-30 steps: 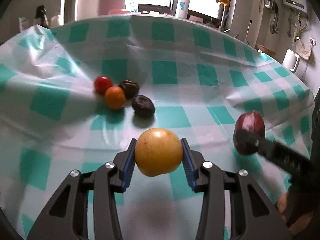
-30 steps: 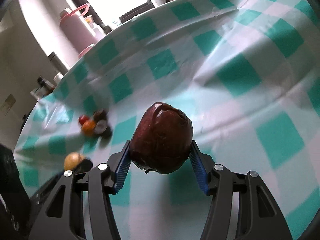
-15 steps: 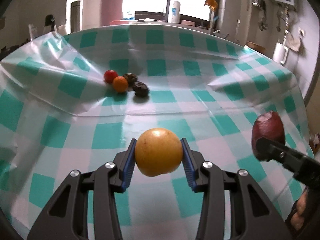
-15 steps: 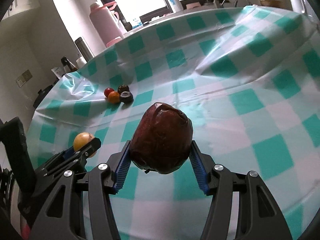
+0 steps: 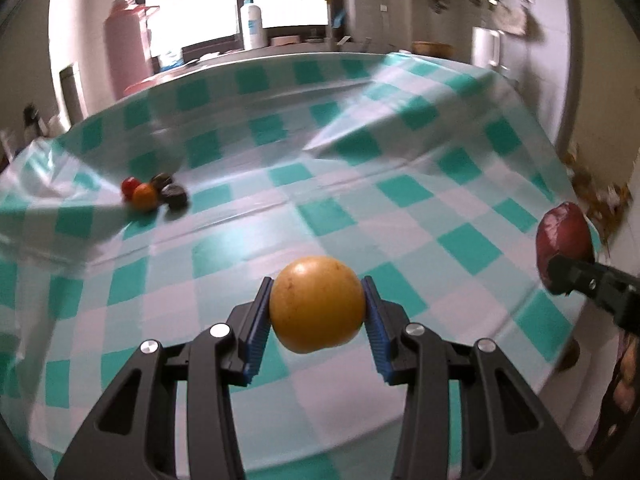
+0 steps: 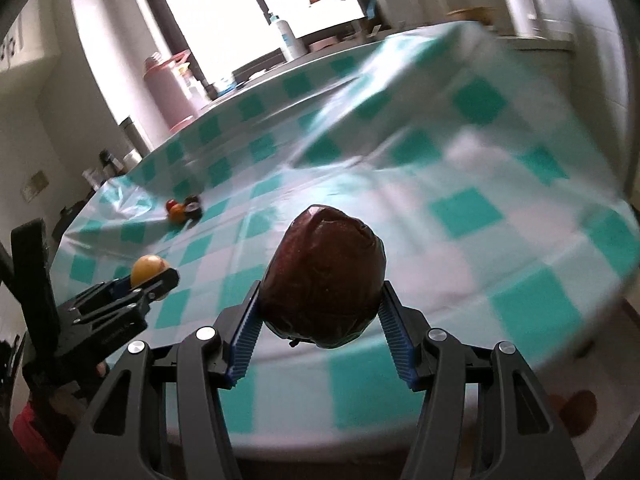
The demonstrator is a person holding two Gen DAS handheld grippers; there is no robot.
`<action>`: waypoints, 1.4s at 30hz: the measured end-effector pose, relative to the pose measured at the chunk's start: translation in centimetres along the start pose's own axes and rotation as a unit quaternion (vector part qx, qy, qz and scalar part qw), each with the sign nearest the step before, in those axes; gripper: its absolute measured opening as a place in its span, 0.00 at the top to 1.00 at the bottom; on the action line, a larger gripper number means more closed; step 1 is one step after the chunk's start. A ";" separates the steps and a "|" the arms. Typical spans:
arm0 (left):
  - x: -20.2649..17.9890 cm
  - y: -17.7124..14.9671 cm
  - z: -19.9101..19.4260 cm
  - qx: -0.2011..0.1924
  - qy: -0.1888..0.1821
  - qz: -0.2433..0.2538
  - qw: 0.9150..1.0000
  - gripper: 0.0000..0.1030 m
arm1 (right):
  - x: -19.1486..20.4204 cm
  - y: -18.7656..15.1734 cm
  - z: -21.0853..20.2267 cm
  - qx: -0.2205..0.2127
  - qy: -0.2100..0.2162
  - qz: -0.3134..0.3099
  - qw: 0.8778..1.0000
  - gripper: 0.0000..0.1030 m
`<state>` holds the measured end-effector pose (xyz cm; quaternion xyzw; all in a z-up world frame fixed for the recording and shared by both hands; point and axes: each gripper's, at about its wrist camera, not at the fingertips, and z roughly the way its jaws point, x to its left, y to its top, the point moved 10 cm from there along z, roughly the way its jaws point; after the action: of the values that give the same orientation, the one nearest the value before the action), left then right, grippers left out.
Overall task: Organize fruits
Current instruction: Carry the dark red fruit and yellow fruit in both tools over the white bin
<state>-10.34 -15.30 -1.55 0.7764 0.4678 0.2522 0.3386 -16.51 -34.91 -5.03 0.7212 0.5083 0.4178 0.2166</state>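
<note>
My left gripper point(image 5: 317, 308) is shut on a round yellow fruit point(image 5: 316, 302), held above the near part of the checked tablecloth point(image 5: 360, 184). My right gripper point(image 6: 322, 304) is shut on a large dark red fruit point(image 6: 324, 276), above the table's near edge. In the left wrist view that red fruit point(image 5: 564, 236) shows at the far right, and the yellow fruit point(image 6: 148, 268) shows at the left of the right wrist view. A small cluster lies far off on the cloth: a red fruit point(image 5: 129, 186), an orange one point(image 5: 144, 197) and two dark ones point(image 5: 174, 196).
A pink flask point(image 5: 128, 52), a steel flask point(image 5: 72, 88) and a white bottle point(image 5: 251, 24) stand beyond the table's far edge by the window. The cloth has raised folds point(image 5: 360, 120) at the back right. The floor shows below the near edge point(image 6: 580, 408).
Both grippers have pulled back from the fruit cluster towards the table's near edge, each keeping its fruit. The cluster now looks smaller and farther away, and the left view has rolled.
</note>
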 end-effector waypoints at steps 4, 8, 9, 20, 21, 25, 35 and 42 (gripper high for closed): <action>-3.2 -0.1 0.0 0.005 -0.011 0.036 0.999 0.58 | -4.6 -0.5 -2.3 -0.016 -0.022 0.034 0.999 0.45; -6.7 -0.5 0.3 0.012 -0.022 0.075 0.997 0.58 | -8.7 -1.2 -3.7 -0.027 -0.044 0.068 0.996 0.45; -7.7 -0.6 0.4 0.014 -0.026 0.085 0.996 0.58 | -9.5 -1.4 -4.0 -0.029 -0.048 0.075 0.996 0.45; -18.2 -2.9 0.8 0.033 -0.077 0.200 0.976 0.58 | -19.2 -5.4 -6.3 -0.029 -0.121 0.146 0.981 0.45; -19.2 -3.2 0.7 0.034 -0.083 0.211 0.973 0.58 | -20.0 -5.8 -6.4 -0.026 -0.130 0.149 0.980 0.45; -23.2 -4.4 0.3 0.035 -0.112 0.253 0.960 0.58 | -23.0 -7.8 -6.4 -0.008 -0.162 0.165 0.973 0.45; -32.3 -9.2 -0.4 0.037 -0.180 0.350 0.919 0.58 | -28.3 -11.2 -4.1 0.057 -0.214 0.161 0.962 0.45; -37.2 -16.3 3.5 0.159 -0.289 0.345 0.879 0.58 | -29.0 -11.8 -0.9 0.112 -0.227 0.123 0.960 0.45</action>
<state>-33.10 -44.30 -18.97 0.9704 0.0855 0.0400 0.2223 -27.67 -56.94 -24.28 0.8738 0.3967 0.2067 0.1909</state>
